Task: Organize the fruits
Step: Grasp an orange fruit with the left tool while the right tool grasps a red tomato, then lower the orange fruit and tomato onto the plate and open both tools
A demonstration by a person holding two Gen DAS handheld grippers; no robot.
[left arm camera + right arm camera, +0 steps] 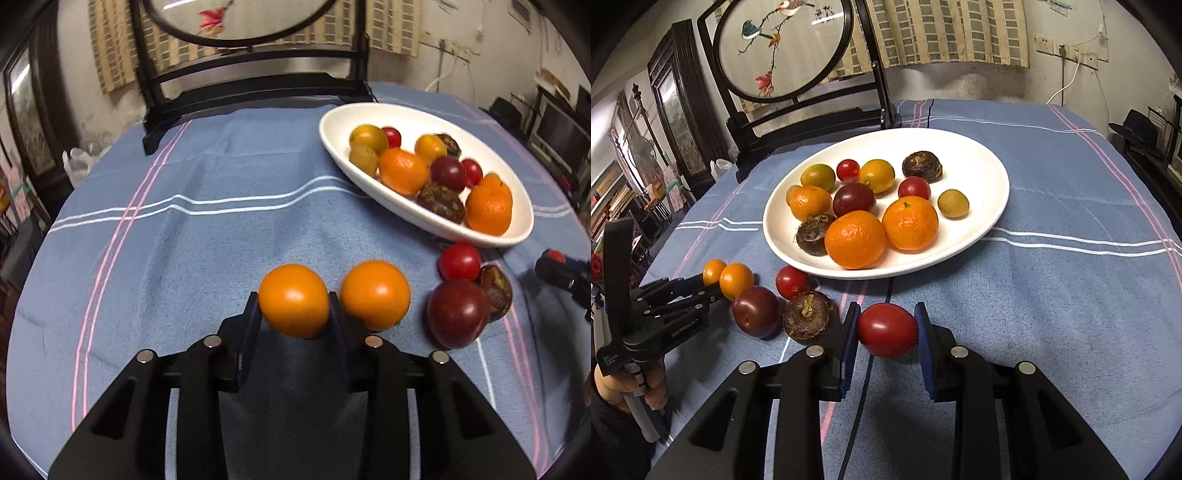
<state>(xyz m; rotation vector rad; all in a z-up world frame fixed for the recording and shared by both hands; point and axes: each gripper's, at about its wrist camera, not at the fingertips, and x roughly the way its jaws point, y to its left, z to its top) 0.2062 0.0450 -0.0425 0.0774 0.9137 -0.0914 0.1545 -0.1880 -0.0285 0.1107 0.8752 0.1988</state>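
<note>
My left gripper [293, 306] is shut on a small orange kumquat [293, 300], just above the blue cloth. A second kumquat [375, 293] lies right beside it. My right gripper [886, 328] is shut on a red cherry tomato [887, 329], in front of the white plate [979, 155]. The plate holds several fruits: mandarins [855, 239], tomatoes, a plum and dark water chestnuts. On the cloth near the plate lie a dark red plum [756, 311], a water chestnut [809, 321] and a cherry tomato [791, 282]. The left gripper also shows in the right wrist view [709, 275].
A blue striped cloth [1052, 295] covers the round table. A dark wooden stand with a round embroidered screen [783, 48] stands at the table's far edge behind the plate. Furniture and clutter surround the table.
</note>
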